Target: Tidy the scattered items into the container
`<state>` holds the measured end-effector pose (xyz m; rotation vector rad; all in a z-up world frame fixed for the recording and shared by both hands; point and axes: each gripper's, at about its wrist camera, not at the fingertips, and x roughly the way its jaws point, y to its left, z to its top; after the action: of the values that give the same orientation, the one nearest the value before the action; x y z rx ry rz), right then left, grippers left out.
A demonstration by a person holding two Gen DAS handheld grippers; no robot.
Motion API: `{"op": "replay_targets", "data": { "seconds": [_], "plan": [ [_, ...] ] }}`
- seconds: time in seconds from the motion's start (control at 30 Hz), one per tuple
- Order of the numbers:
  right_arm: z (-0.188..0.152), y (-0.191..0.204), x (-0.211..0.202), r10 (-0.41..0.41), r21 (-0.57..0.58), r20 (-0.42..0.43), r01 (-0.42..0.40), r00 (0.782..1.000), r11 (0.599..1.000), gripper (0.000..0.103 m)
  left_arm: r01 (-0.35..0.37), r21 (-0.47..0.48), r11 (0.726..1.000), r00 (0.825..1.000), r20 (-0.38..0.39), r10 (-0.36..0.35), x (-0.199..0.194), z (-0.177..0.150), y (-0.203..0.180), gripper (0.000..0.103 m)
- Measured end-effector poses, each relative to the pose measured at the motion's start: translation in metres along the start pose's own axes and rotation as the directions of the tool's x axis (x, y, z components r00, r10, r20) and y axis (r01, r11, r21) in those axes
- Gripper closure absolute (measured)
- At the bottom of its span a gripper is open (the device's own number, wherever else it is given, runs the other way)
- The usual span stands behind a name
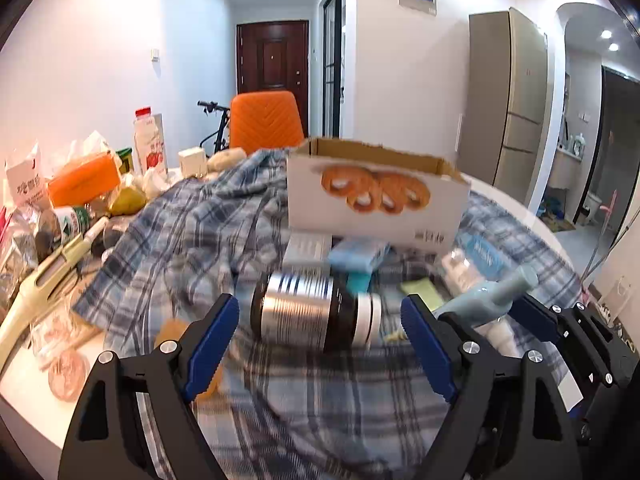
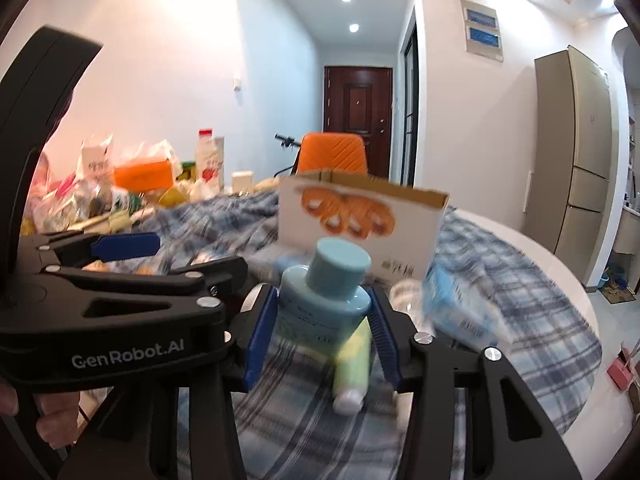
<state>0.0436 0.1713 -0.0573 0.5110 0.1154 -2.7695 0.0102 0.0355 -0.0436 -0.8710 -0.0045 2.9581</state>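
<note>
A dark jar [image 1: 308,312] with a silver label and white lid lies sideways between the blue pads of my left gripper [image 1: 319,302]. The pads sit at its two ends, and the jar stays sharp while the cloth below smears. My right gripper [image 2: 322,332] is shut on a light blue bottle [image 2: 324,292], held upright by its body; the same bottle [image 1: 488,300] shows at the right of the left wrist view. A cardboard box [image 1: 376,196] printed with orange pastries stands open just beyond both grippers [image 2: 360,216]. A pale green tube [image 2: 354,356] lies under the bottle.
A plaid cloth [image 1: 192,232] covers the round white table [image 2: 560,264]. Blue packs [image 1: 360,256] [image 2: 452,304] and a white carton [image 1: 308,246] lie before the box. Clutter fills the left: orange tissue box [image 1: 84,184], milk bottle [image 1: 150,148], cream handheld device [image 1: 44,280]. An orange chair [image 1: 266,120] stands behind.
</note>
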Motion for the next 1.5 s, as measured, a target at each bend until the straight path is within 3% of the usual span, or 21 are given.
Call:
{"op": "replay_targets", "data": {
  "seconds": [0.07,0.13,0.17,0.4,0.57,0.67,0.77,0.9,0.97,1.07,1.13,1.2,1.4,1.47,1.5],
  "plan": [
    [0.008,-0.004,0.003,0.003,0.014,0.014,-0.003,1.000,1.000,0.063,0.005,-0.007,1.000,1.000,0.016,-0.005,0.000,0.008,0.001,0.018],
    [0.014,-0.008,0.008,0.000,0.022,0.023,-0.001,1.000,1.000,0.082,0.011,-0.008,1.000,0.999,0.033,-0.011,0.002,0.017,0.000,0.018],
    [0.017,-0.010,0.010,0.001,0.025,0.027,-0.001,1.000,1.000,0.083,0.010,-0.006,1.000,0.999,0.038,-0.010,0.002,0.019,-0.001,0.018],
    [0.015,-0.024,0.027,0.002,0.072,-0.026,0.000,1.000,0.997,0.083,-0.021,0.015,1.000,0.999,0.031,0.020,0.013,0.030,-0.006,0.018],
    [-0.001,-0.037,0.039,0.031,0.147,-0.105,-0.015,0.994,0.989,0.083,0.018,-0.016,1.000,0.999,-0.034,-0.018,0.027,0.021,-0.002,0.018],
    [-0.004,-0.047,0.047,0.112,0.221,-0.162,-0.074,0.980,0.972,0.083,0.042,-0.004,0.999,0.996,-0.076,-0.042,0.035,0.017,-0.009,0.018],
    [-0.006,-0.047,0.055,0.175,0.253,-0.215,-0.119,0.961,0.960,0.083,0.024,0.027,0.999,0.995,-0.099,-0.021,0.040,0.015,-0.016,0.018],
    [-0.010,-0.035,0.063,0.175,0.221,-0.267,-0.116,0.948,0.968,0.083,-0.010,0.029,1.000,0.993,-0.116,0.014,0.044,0.011,-0.013,0.018],
    [-0.011,-0.032,0.067,0.156,0.215,-0.275,-0.098,0.949,0.972,0.082,-0.025,0.027,0.999,0.992,-0.119,0.028,0.045,0.010,-0.009,0.018],
    [-0.006,-0.028,0.076,0.132,0.218,-0.288,-0.069,0.949,0.973,0.072,-0.029,0.018,0.999,0.991,-0.128,0.031,0.046,0.010,-0.004,0.018],
    [-0.003,-0.024,0.083,0.110,0.203,-0.301,-0.049,0.947,0.978,0.049,-0.030,0.001,1.000,0.991,-0.128,0.030,0.046,0.011,0.000,0.018],
    [0.001,-0.021,0.089,0.096,0.186,-0.307,-0.039,0.947,0.982,0.041,-0.031,-0.010,0.999,0.992,-0.125,0.030,0.046,0.012,0.004,0.018],
    [0.006,-0.018,0.101,0.079,0.154,-0.335,-0.028,0.939,0.988,0.041,-0.049,-0.025,0.998,0.992,-0.117,0.046,0.046,0.016,0.015,0.018],
    [0.006,-0.017,0.102,0.068,0.143,-0.337,-0.020,0.939,0.990,0.045,-0.050,-0.025,0.998,0.992,-0.121,0.047,0.049,0.016,0.017,0.018],
    [0.006,-0.015,0.103,0.062,0.135,-0.340,-0.016,0.938,0.991,0.053,-0.049,-0.023,0.999,0.991,-0.124,0.046,0.050,0.015,0.018,0.018]
  ]
}}
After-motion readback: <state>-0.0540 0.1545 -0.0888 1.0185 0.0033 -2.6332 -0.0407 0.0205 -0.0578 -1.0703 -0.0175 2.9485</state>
